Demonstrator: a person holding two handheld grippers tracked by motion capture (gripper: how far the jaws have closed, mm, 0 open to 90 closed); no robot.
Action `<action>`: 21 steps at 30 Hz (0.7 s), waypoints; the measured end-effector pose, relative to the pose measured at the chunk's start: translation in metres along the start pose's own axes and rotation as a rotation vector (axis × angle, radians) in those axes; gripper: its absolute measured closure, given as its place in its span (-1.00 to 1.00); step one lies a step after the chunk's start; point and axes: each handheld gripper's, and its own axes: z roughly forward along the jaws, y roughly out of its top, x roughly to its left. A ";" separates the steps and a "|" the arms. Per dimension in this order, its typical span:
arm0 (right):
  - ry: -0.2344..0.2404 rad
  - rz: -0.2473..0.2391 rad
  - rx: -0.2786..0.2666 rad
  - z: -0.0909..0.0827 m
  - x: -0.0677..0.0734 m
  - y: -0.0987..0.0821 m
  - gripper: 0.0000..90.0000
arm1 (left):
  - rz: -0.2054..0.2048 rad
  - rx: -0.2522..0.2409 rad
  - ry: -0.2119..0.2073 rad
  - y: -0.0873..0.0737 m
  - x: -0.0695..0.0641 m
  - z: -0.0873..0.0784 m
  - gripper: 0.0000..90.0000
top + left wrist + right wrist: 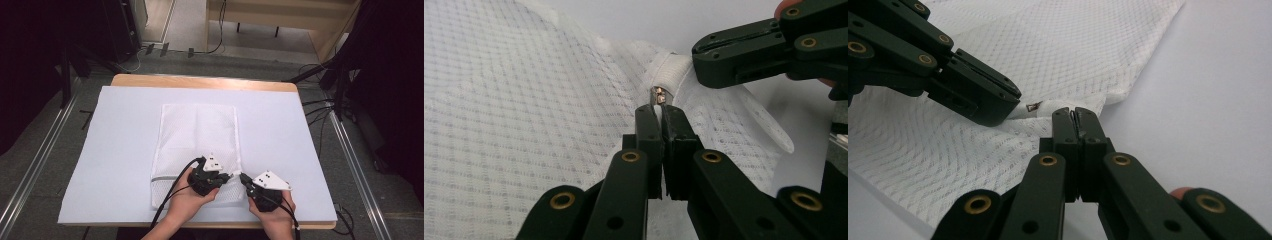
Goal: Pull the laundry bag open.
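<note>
Lower centre of the high view: I see a white mesh bag (pixel 197 150) lying flat on the white sheet (pixel 280 130) that covers the table. My left gripper (pixel 661 112) is clenched on the small metal zipper pull (pixel 658 95) at the bag's near right corner; the pull's lower part is hidden between the jaws. My right gripper (pixel 1074 116) is clenched on the bag's edge there, the pinched cloth barely visible. Both hands are cut off at the bottom edge.
</note>
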 end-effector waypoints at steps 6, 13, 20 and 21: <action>-0.005 0.001 -0.003 -0.001 0.001 0.002 1.00 | 0.037 -0.011 0.030 0.000 -0.004 -0.003 0.96; -0.005 -0.004 -0.031 -0.008 0.000 0.005 1.00 | 0.047 -0.067 0.051 0.010 -0.010 -0.012 0.95; 0.014 -0.013 -0.085 -0.015 0.001 0.008 1.00 | -0.018 -0.077 0.003 0.016 -0.005 -0.015 0.94; 0.018 -0.015 -0.085 -0.015 0.000 0.008 1.00 | -0.025 -0.078 -0.002 0.016 -0.004 -0.015 0.94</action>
